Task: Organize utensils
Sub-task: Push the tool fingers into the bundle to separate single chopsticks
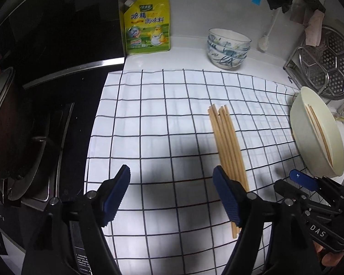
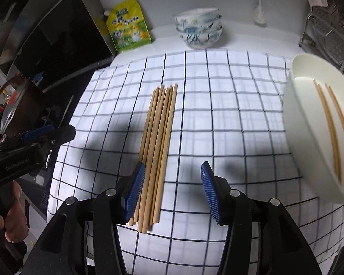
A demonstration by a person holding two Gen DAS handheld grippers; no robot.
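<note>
Wooden chopsticks lie in one loose bundle on the checked cloth, near the middle of the counter, and they point roughly away from the cameras. To the right of them stands a cream oval tray, and in it I see two chopsticks already lying side by side along its length. So I judge the task as only begun: a first pair is sorted into the tray, and most of the sticks, which I cannot count exactly, wait on the cloth. The right gripper hangs over the near end of the bundle with its blue fingers wide apart; the left pad seems just beside the outer sticks, or over them, but nothing is pressed between the pads. The left gripper is also wide and empty, over bare cloth to the left of the bundle, and its right finger covers the near part of the sticks in the left wrist view. Both seem ready for the next pick, most likely another pair from the bundle. At the back, a stack of painted bowls and a yellow seasoning pouch stand against the wall, apart from the work and, as far as I see, not part of it.
</note>
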